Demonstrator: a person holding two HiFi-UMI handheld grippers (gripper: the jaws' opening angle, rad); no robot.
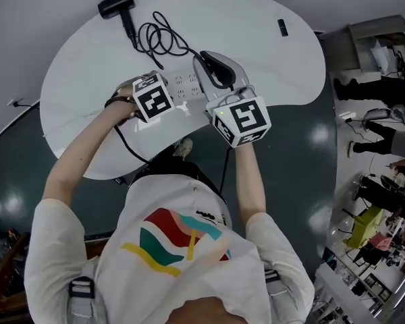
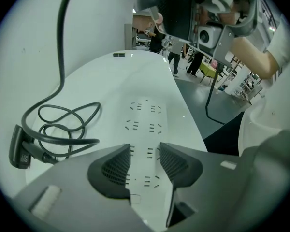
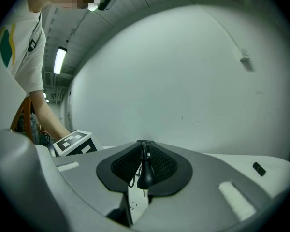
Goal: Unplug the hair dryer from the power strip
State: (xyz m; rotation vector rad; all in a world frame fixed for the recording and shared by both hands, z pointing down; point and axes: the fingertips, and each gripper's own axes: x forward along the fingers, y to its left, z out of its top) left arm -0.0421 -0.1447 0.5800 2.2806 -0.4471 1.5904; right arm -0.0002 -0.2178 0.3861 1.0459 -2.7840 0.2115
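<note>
Right hand-held gripper point(image 3: 144, 153) tight on the plug point(image 3: 145, 176), clear above the power strip point(image 2: 144, 115) (left hand-held gripper point(image 2: 145, 151) agape)

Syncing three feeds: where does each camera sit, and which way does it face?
Head view: on the person's head, steeply down onto the white table, hair dryer and power strip; shirt and both forearms show.
Left gripper view: on the left claw, down between open jaws at the power strip; the right forearm shows upper right.
Right gripper view: on the right claw, roughly level toward a wall, jaws shut on the plug; shirt and arm at left.
Shared: head and left gripper views both show power strip and cable.
</note>
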